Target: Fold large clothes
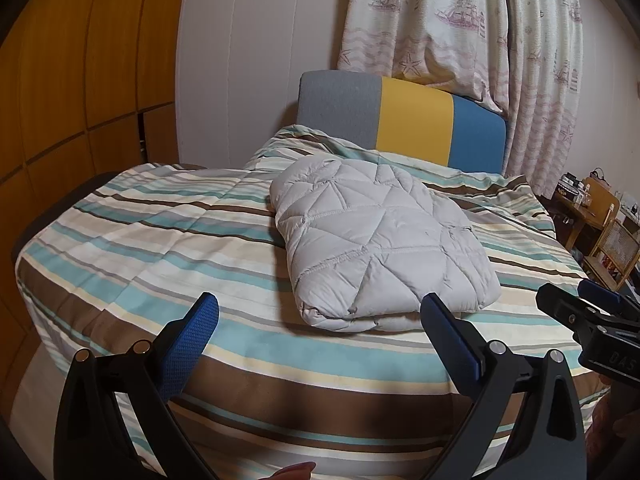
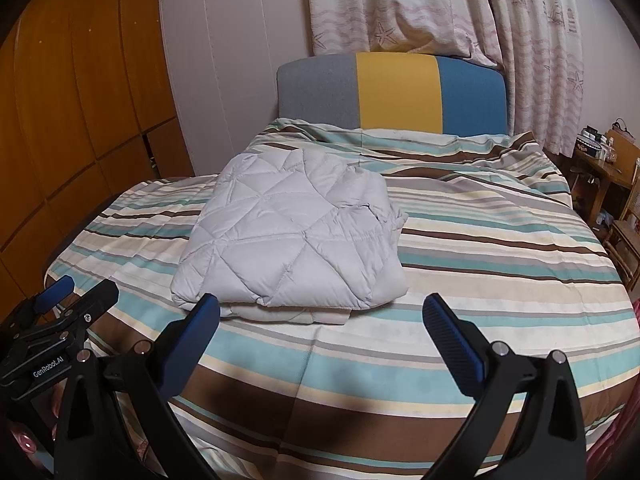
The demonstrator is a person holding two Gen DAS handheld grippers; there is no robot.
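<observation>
**Folded jacket sits on the bed, both grippers free**

The quilted grey jacket (image 1: 380, 240) lies folded into a compact, puffy bundle on the striped bedspread (image 1: 160, 240), roughly mid-bed and well short of the headboard (image 1: 400, 120) with its 3 colour panels. Its near edge shows stacked layers, so the folding looks largely done, judging by how it lies now.

The left gripper (image 1: 320, 332) hangs above the near part of the bed with its 2 blue fingers wide apart and nothing between them; the jacket's near edge sits just beyond the fingertips. The right gripper (image 2: 320, 332) is likewise spread wide and holds nothing, with the bundle just ahead and slightly to its left. Each gripper shows at the edge of the other's view, so the 2 are side by side.

Risks from here:
- The padded fill looks springy, so the top layers may puff up and slide open if left unpressed.
- On the right side of the bundle, a loose bit of fabric (image 2: 394, 216) sticks out; a finger catching it could drag the layers askew.
- Pinching only the top layer to move the bundle would likely unfold it.
- The soft bedspread may bunch under a push and tip the stack.
</observation>
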